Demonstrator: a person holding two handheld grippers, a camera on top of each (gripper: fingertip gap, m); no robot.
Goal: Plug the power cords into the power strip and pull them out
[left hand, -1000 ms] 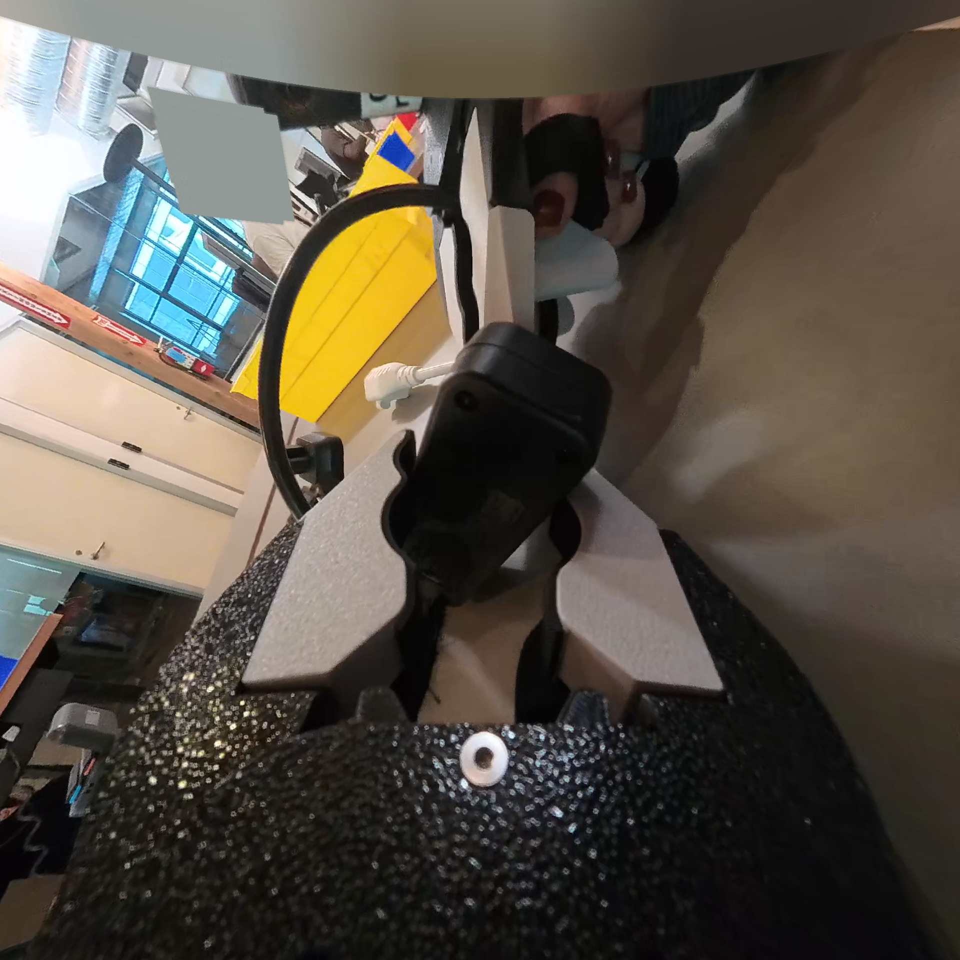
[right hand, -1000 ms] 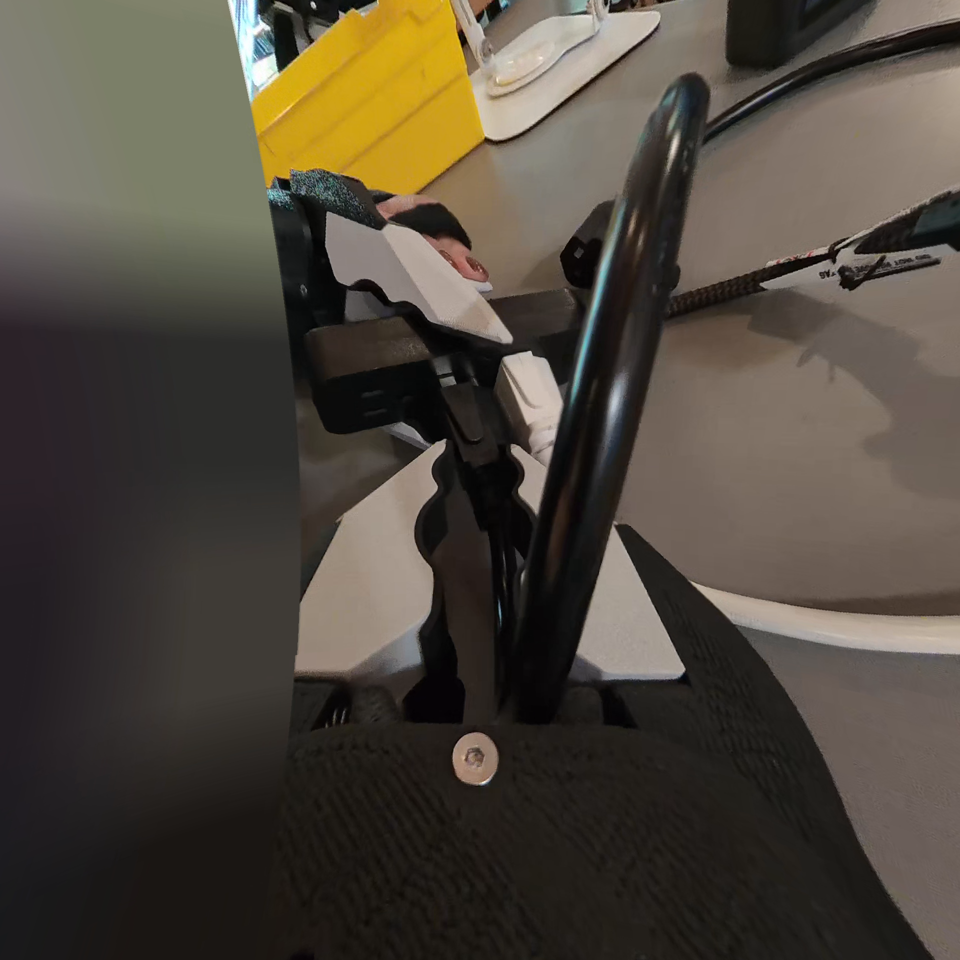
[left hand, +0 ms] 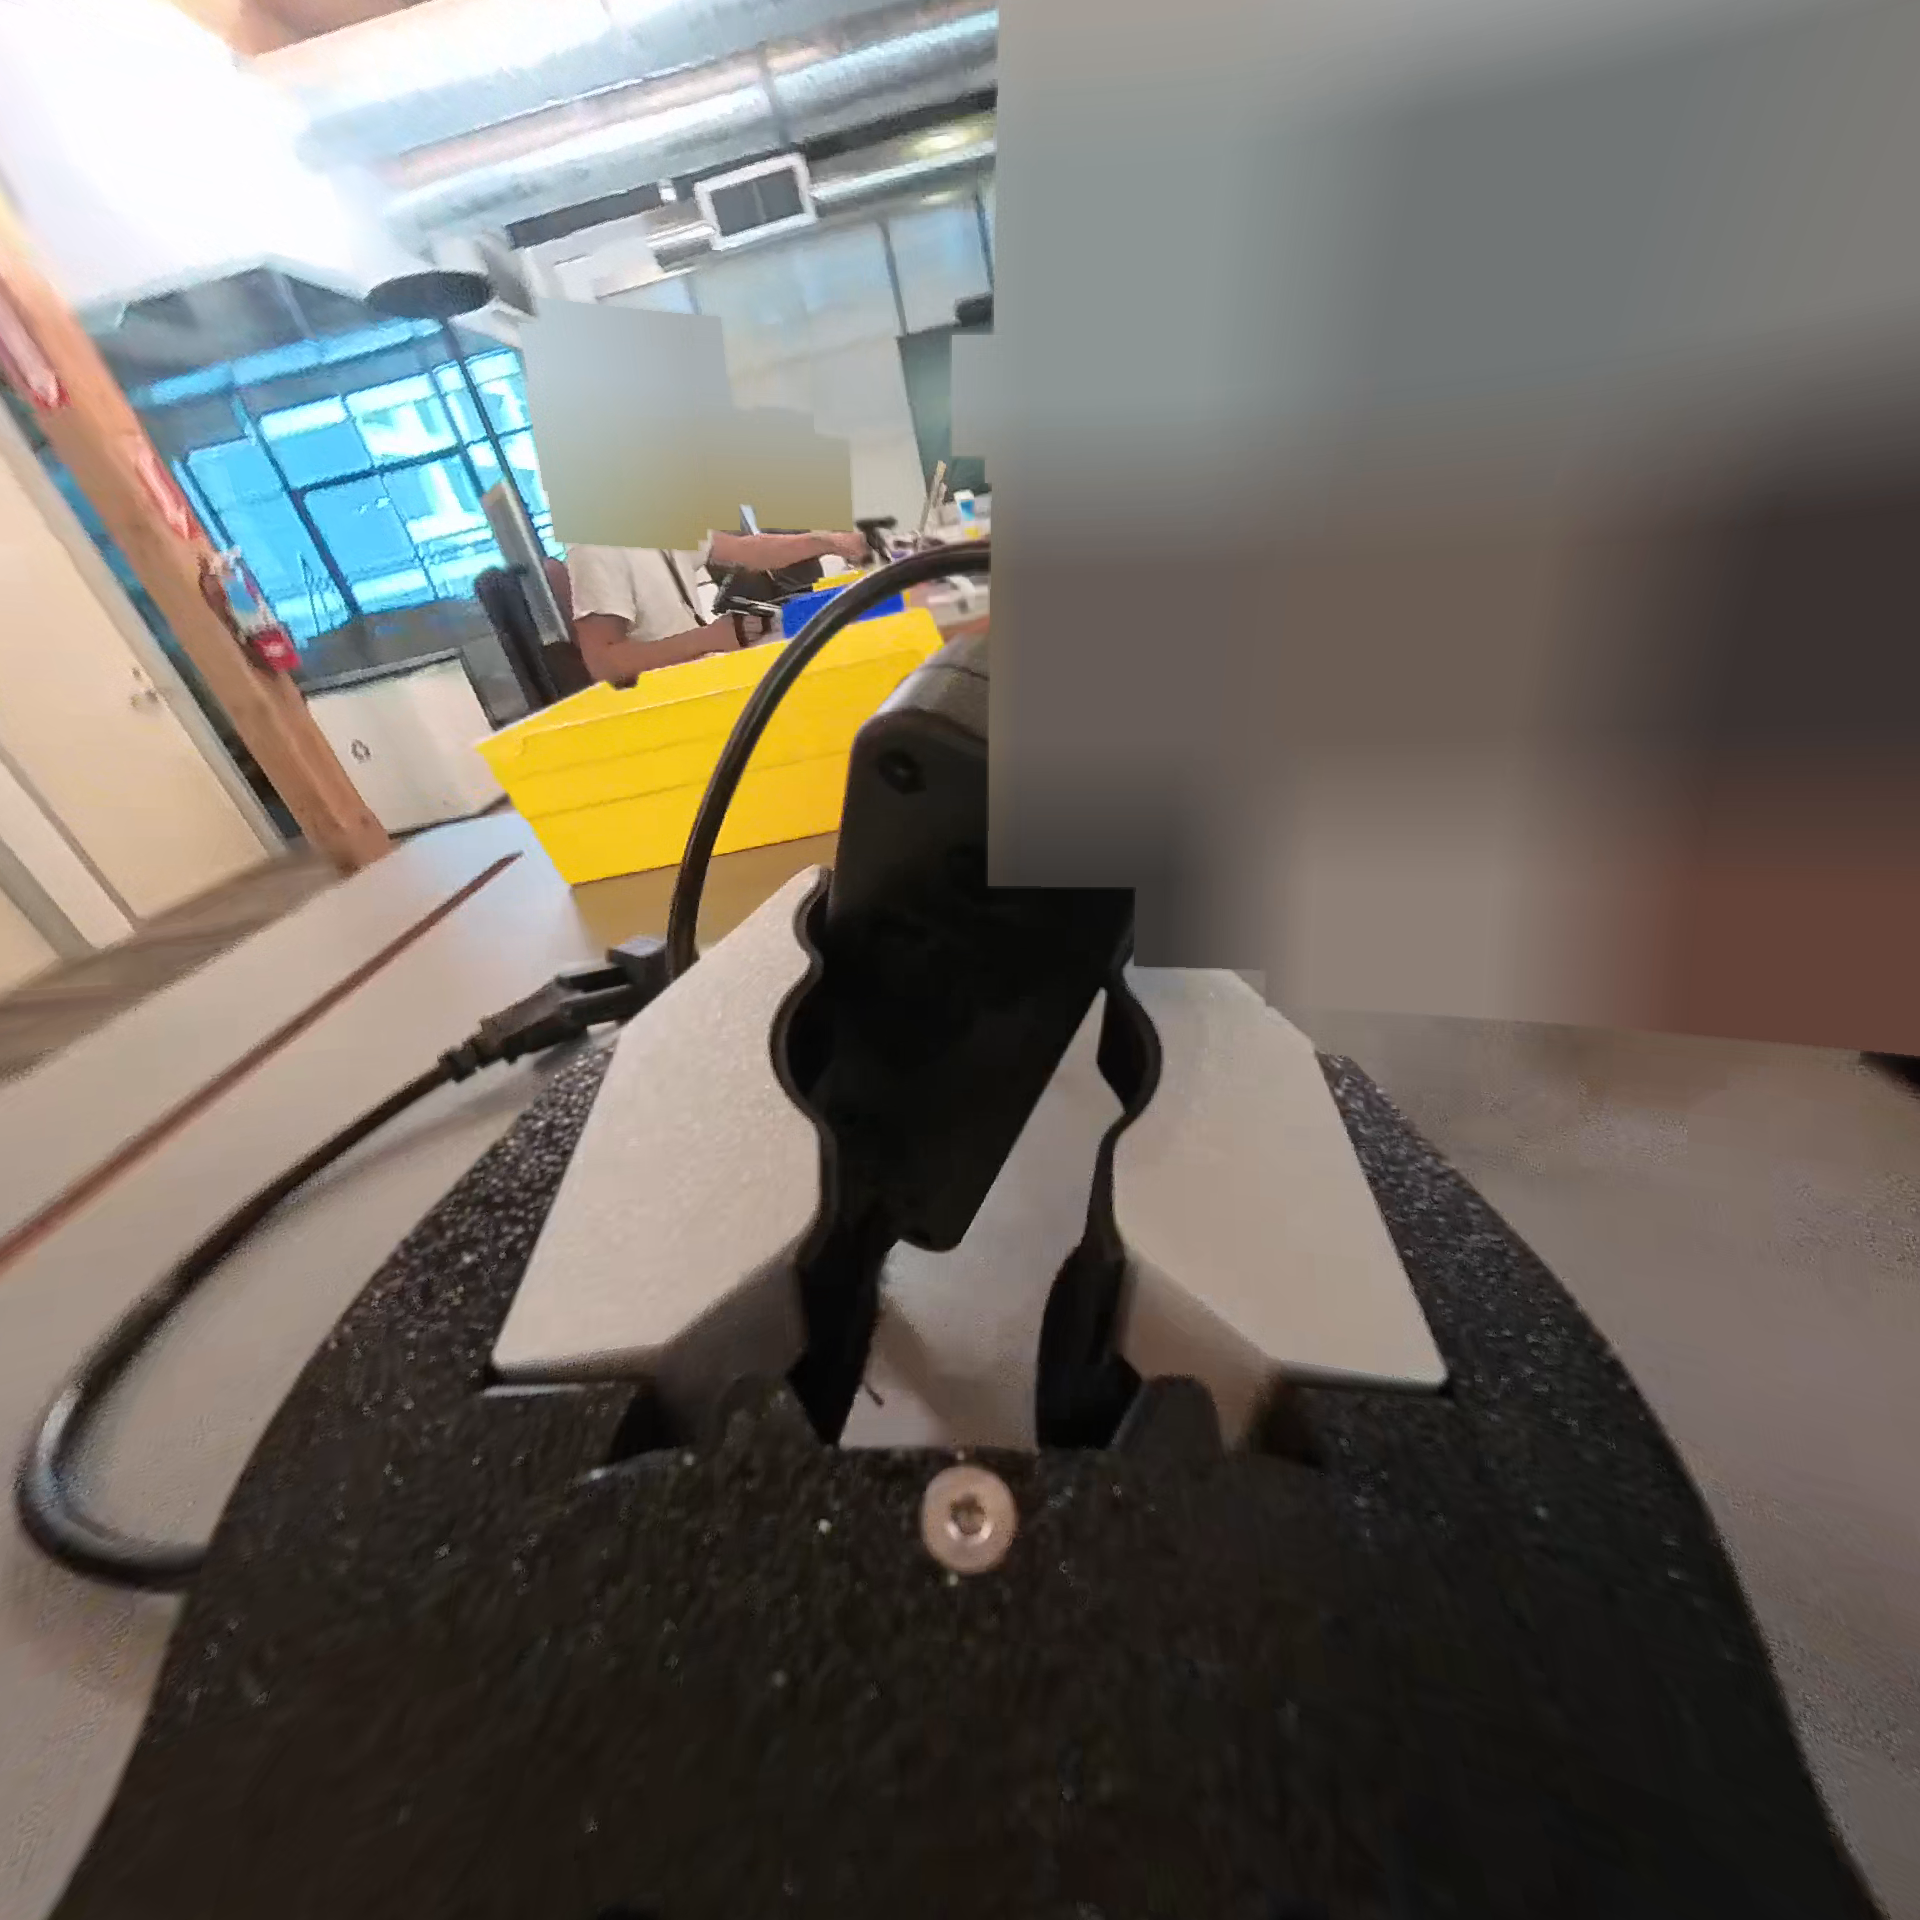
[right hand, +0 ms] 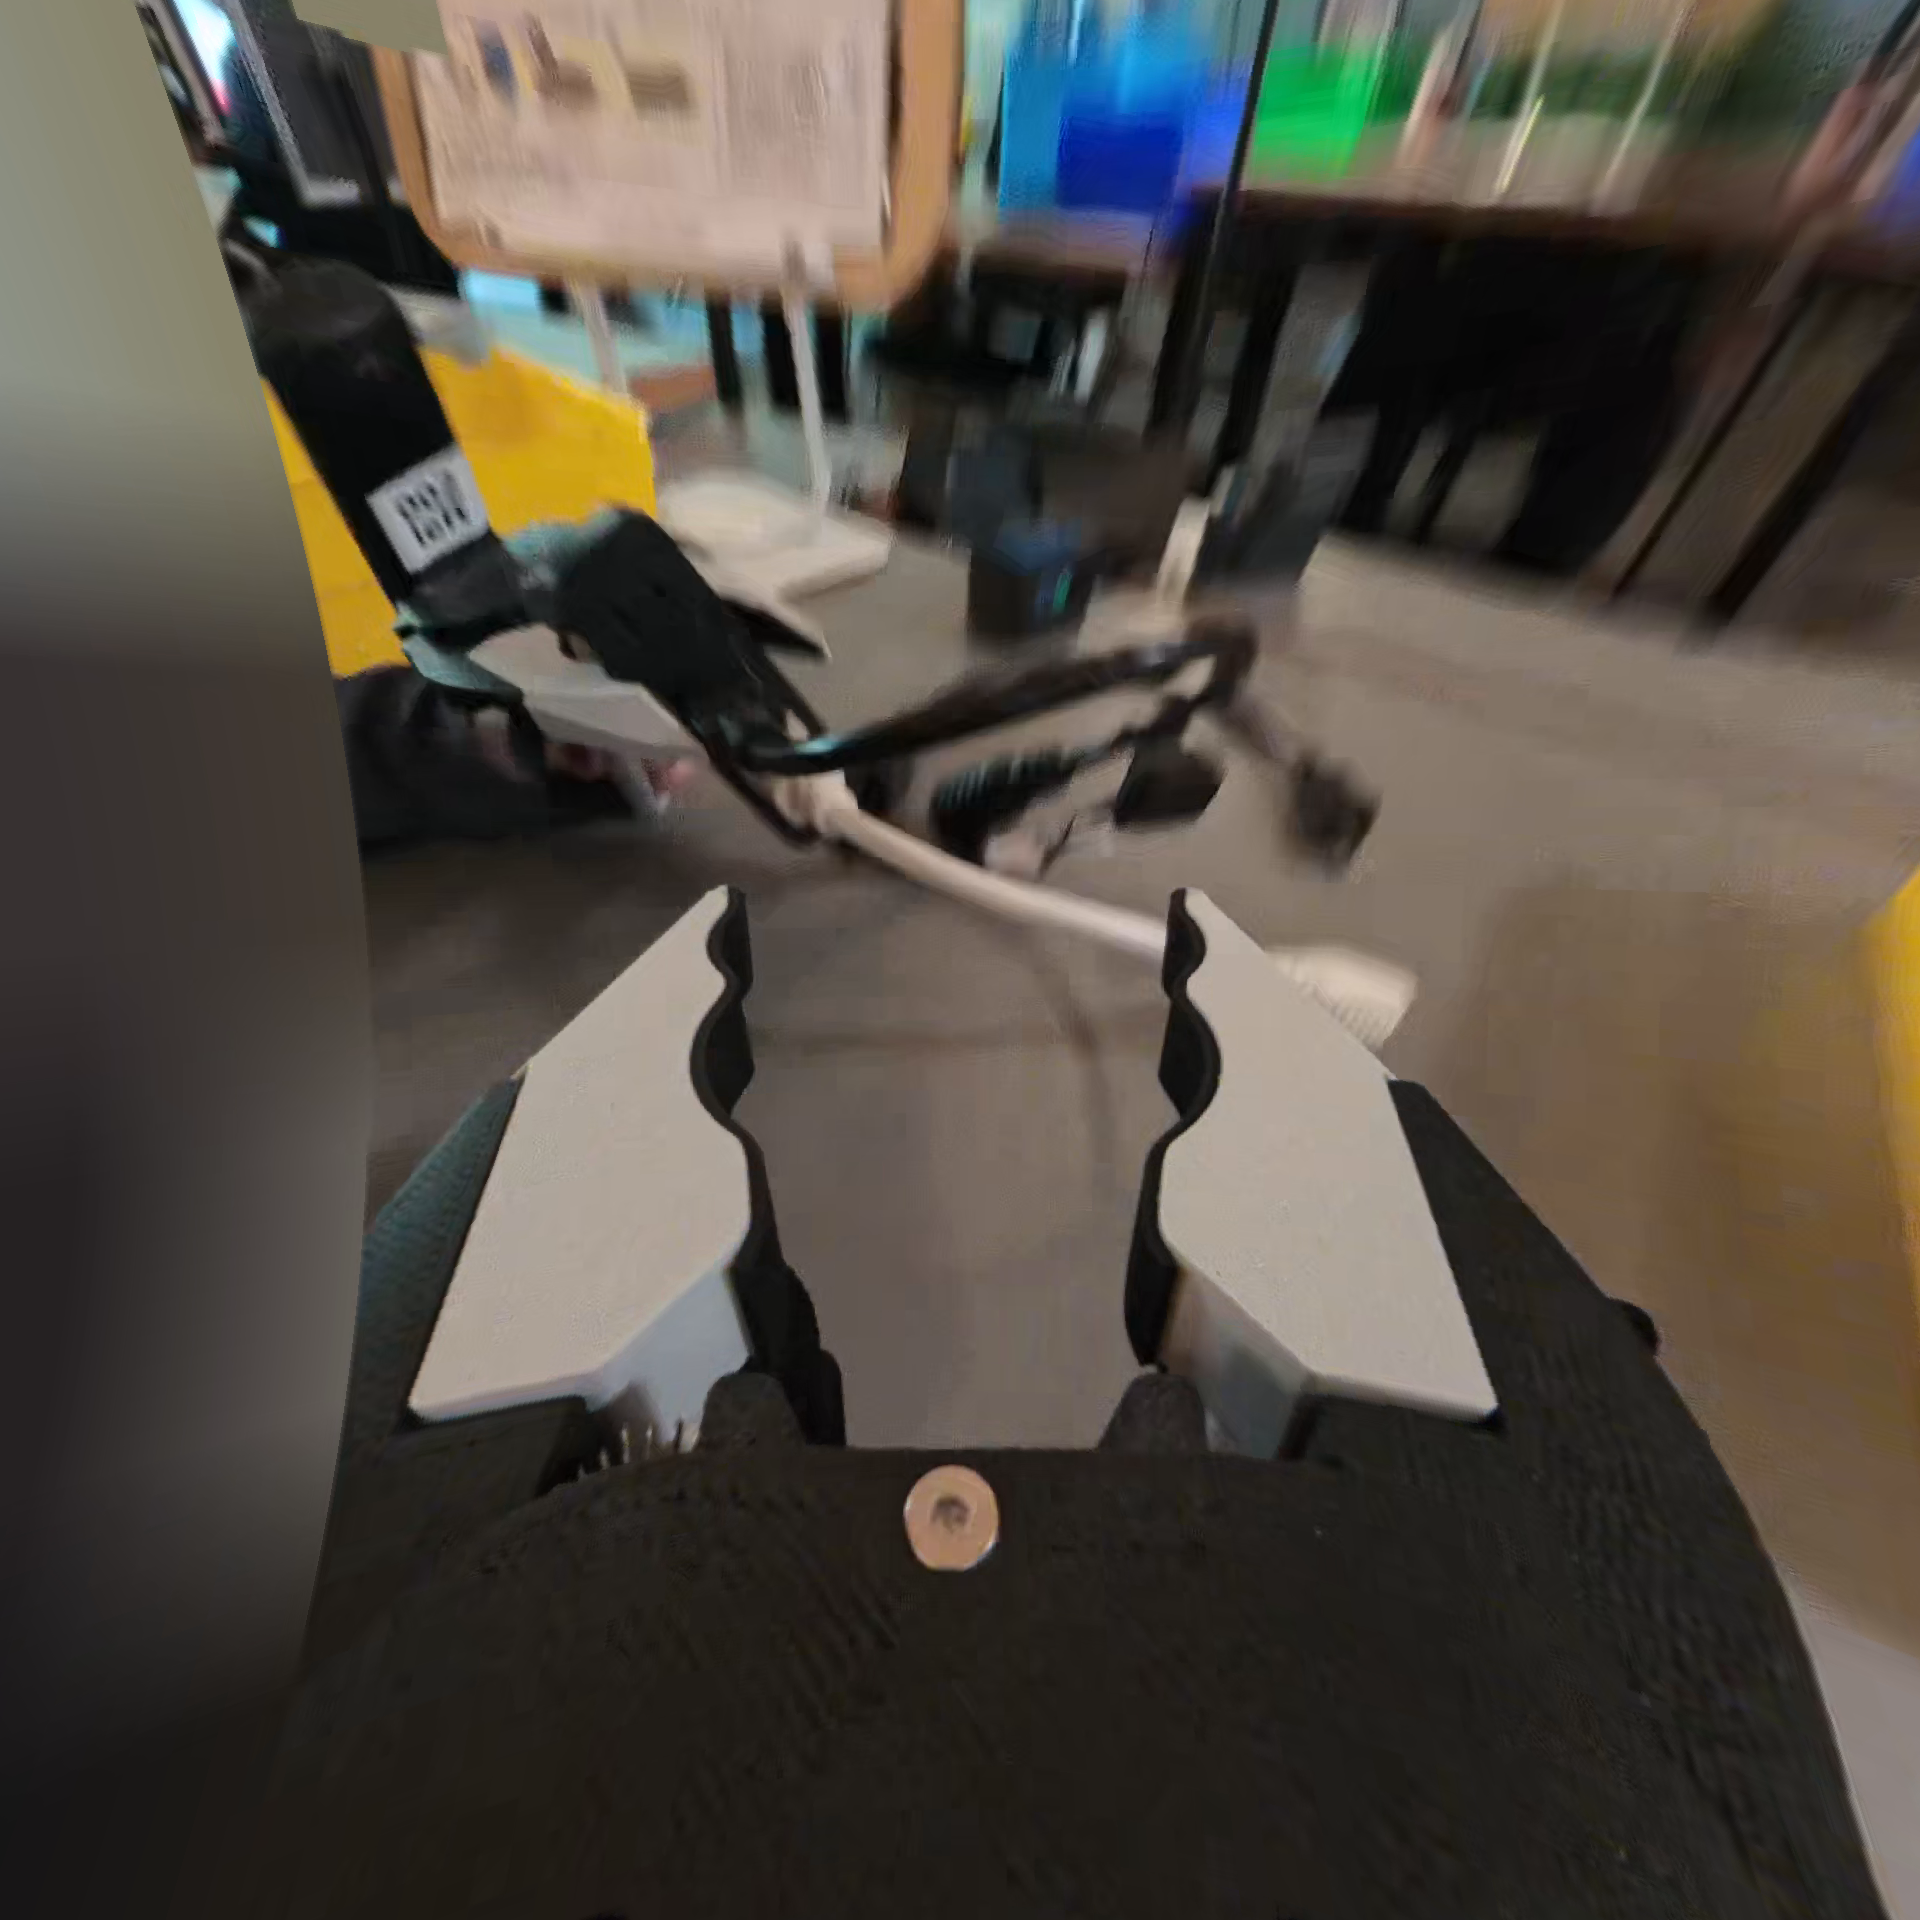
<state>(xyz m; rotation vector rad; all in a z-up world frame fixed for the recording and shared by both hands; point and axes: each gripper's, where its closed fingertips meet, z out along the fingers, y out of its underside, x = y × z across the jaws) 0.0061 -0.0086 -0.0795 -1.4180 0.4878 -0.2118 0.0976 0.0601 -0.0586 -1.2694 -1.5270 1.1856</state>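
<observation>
In the left wrist view my left gripper (left hand: 966, 940) is shut on the end of a black power strip (left hand: 904, 831), which stands up between the grey fingers; its upper part is hidden by a blur patch. A black cord (left hand: 727, 748) arcs down from it to the table, and a black plug (left hand: 561, 1013) lies there. In the right wrist view my right gripper (right hand: 956, 935) is open and empty above the table. The left gripper (right hand: 623, 665) shows farther off, with black cords (right hand: 1039, 707) and a white cord (right hand: 987, 883) hanging from what it holds. This view is motion-blurred.
A yellow bin (left hand: 707, 748) stands on the grey table (left hand: 1662, 1247) behind the strip, and it also shows in the right wrist view (right hand: 520, 447). The black cord loops at the left (left hand: 62, 1475). A person sits beyond the bin. Another yellow object (right hand: 1870, 1091) is at the right edge.
My right gripper has let go of the black cord, opened and pulled back. My left gripper has turned level with the table, the strip still in it.
</observation>
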